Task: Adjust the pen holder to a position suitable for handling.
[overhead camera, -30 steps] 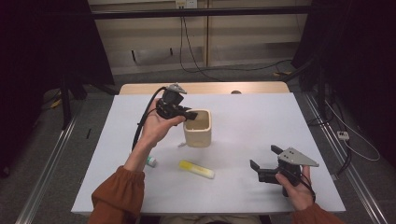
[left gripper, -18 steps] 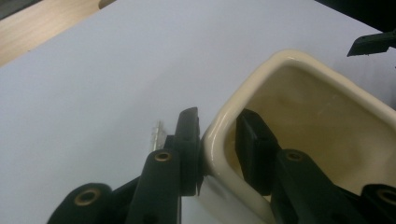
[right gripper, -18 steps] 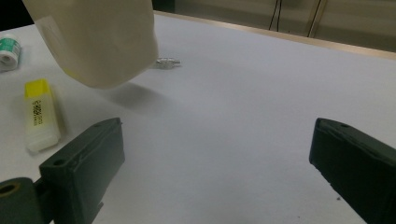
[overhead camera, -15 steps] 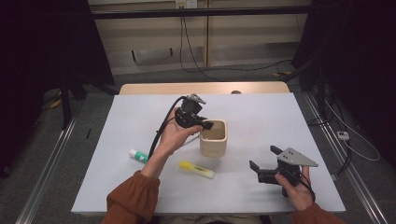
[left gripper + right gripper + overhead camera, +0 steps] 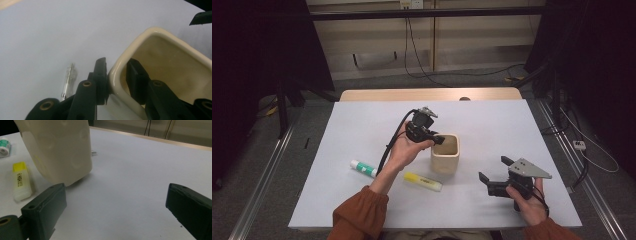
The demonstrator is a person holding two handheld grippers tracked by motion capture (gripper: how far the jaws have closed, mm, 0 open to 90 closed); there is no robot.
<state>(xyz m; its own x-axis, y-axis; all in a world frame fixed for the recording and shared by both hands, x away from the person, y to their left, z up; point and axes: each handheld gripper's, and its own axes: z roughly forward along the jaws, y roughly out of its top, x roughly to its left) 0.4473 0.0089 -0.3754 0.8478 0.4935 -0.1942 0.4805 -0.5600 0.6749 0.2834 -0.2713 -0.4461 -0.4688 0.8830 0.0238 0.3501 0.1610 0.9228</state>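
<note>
Left gripper (image 5: pixel 438 139) clamped on the near wall of the cream cup (image 5: pixel 446 154), one jaw inside, one outside, cup mid-tabletop (image 5: pixel 492 120), right gripper (image 5: pixel 494 173) wide open, empty, near the right front corner

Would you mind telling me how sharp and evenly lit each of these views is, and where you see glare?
High view: the white table is evenly lit, the surroundings fall into darkness. Left gripper view: the cream cup, clamped at its wall by the left tool, shows a bright glare on its rim; the jaws are soft. Right gripper view: the right tool is blurred, and the yellow marker is sharper.
</note>
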